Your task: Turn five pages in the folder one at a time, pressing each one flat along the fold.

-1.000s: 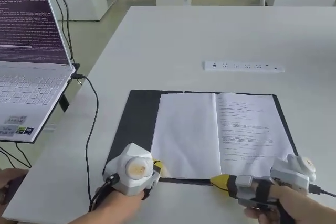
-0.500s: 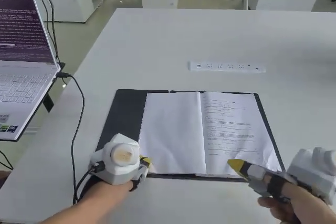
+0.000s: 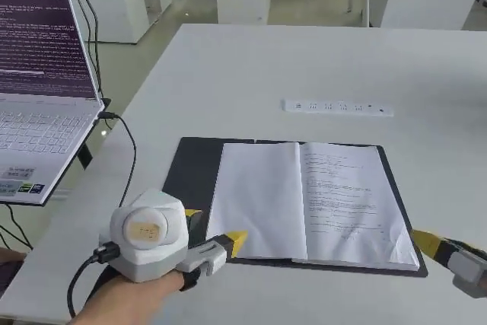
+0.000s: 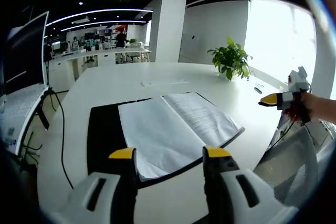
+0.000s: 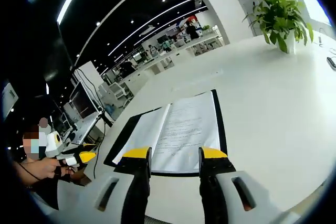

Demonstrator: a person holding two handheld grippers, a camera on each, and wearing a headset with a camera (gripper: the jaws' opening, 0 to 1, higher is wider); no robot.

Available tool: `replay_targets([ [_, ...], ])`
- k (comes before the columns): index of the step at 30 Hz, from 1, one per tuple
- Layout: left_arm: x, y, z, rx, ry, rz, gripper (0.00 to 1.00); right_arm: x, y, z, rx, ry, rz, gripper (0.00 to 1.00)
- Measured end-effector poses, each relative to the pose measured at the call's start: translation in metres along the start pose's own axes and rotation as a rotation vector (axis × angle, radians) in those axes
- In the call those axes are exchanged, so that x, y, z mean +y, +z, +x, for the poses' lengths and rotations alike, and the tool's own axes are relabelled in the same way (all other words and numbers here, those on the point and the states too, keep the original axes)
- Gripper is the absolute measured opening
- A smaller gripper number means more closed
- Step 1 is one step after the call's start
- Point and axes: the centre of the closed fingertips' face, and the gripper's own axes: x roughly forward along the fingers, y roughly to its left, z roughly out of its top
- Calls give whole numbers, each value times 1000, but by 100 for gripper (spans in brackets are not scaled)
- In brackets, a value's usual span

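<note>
Progress: the folder [image 3: 194,169] lies open on the table [image 3: 304,66], near the front edge. A blank left page [image 3: 255,195] and a printed right page [image 3: 346,195] meet at the fold. Both pages lie flat. The sheets at the right page's lower outer corner look slightly fanned. How many of the five turns are done cannot be told from this; no page is lifted or mid-turn. My reading: between turns, with the next page not yet picked up and no pressing under way.

Left gripper [image 3: 214,230]: low over the table just off the folder's lower left corner, tips pointing toward the left page. In the left gripper view its jaws stand apart with nothing between them [image 4: 169,153].

Right gripper [image 3: 428,243]: at the lower right, a yellow tip just beside the folder's lower right corner, clear of the paper. In the right gripper view [image 5: 170,153] the jaws are spread and empty, aimed at the folder's near edge.

Laptop [image 3: 38,74] to the left, power strip [image 3: 338,107] beyond the folder.
</note>
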Motion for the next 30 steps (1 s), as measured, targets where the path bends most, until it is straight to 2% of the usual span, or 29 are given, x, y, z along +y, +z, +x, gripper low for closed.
replay_targets([
  [4, -1, 14, -14, -35, 16, 17, 58, 2, 5, -9, -22, -13, -43, 39],
  [9, -5, 20, -25, -45, 15, 10, 63, -1, -6, -13, -1, -29, -48, 42],
  [14, -9, 12, -28, 8, 17, 43, 70, -1, -7, -20, 1, -27, -66, 43],
  [18, -13, 12, -29, 22, 12, 74, 72, -5, -3, -24, -11, -28, -61, 43],
  [24, -10, 10, -26, 32, 27, 72, 72, -8, -3, -23, -8, -32, -55, 43],
  [30, -5, 7, -19, 40, 44, 42, 70, -9, -10, -17, 25, -28, -89, 41],
])
